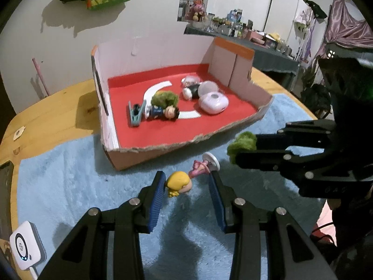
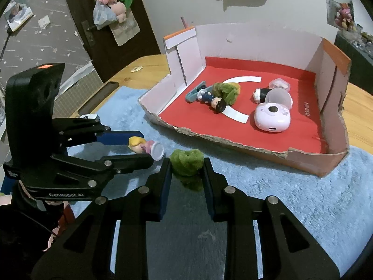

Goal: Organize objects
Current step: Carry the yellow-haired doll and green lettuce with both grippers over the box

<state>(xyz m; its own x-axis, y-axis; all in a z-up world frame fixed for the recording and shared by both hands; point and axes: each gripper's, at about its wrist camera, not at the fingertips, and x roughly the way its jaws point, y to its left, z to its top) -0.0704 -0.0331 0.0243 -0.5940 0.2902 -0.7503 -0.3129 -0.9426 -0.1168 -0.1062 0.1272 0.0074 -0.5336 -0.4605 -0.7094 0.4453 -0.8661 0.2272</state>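
Observation:
A small blonde figure (image 1: 179, 183) in pink with a round white base hangs above the blue mat (image 1: 70, 175). My left gripper (image 1: 187, 177) is shut on it, head against one blue pad and base by the other. From the right wrist view, the same figure (image 2: 142, 145) sits in the left gripper (image 2: 146, 148). My right gripper (image 2: 186, 163) is shut on a green fuzzy ball (image 2: 186, 161), just right of the left one. The green ball (image 1: 242, 144) and right gripper (image 1: 244, 148) also show from the left wrist view. Both grippers hover in front of the cardboard box (image 1: 163, 149).
The red-floored box (image 2: 233, 140) holds a teal clip (image 2: 194, 92), a dark-haired figure (image 2: 214, 101), another green fuzzy thing (image 2: 227, 91), a black-and-white figure (image 2: 261, 94), a clear dome (image 2: 278, 98) and a pale pink device (image 2: 271, 116). Its front wall is torn low. A white device (image 1: 25, 245) sits at the wooden table's left.

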